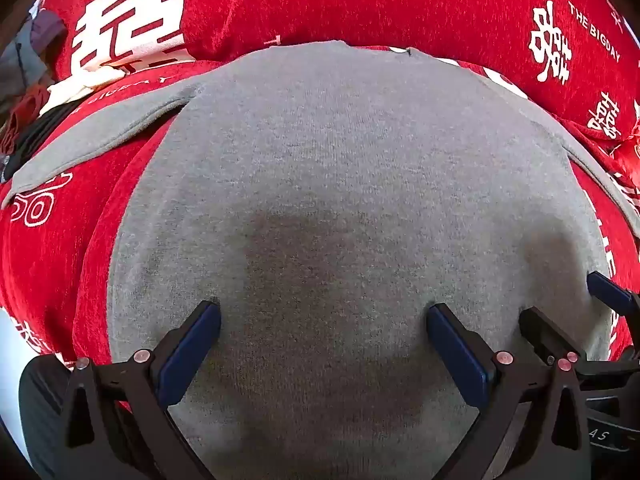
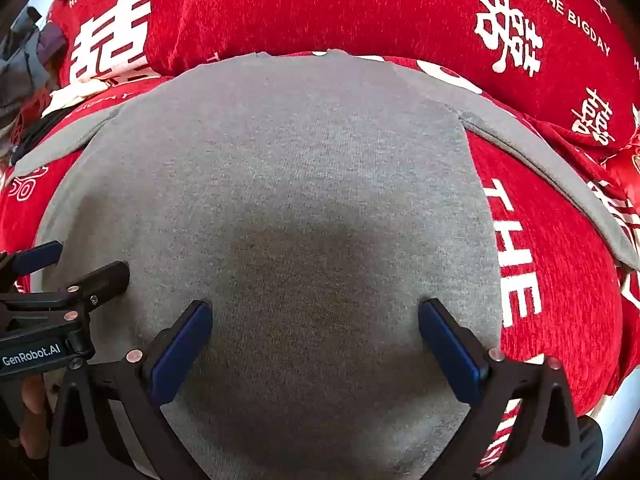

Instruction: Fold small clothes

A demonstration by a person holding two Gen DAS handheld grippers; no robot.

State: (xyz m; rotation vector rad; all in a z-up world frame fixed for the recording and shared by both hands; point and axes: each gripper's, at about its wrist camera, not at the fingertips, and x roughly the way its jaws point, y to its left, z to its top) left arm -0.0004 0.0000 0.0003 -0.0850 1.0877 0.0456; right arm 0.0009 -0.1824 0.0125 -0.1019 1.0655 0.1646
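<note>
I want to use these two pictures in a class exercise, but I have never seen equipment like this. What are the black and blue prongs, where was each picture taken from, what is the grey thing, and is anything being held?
No robot here: a person holds a two-fingered tool in each hand, and each tool carries a wide-angle camera looking along its fingers. One picture comes from the left tool, the other from the right tool; each also glimpses its neighbour at the edge. The blue strips are the finger pads. The grey thing is a small grey top, spread flat with both sleeves out, on a red cover printed with white characters and words. Other clothes lie piled at the far left. Both tools stand wide open above the top; nothing is held yet.
</note>
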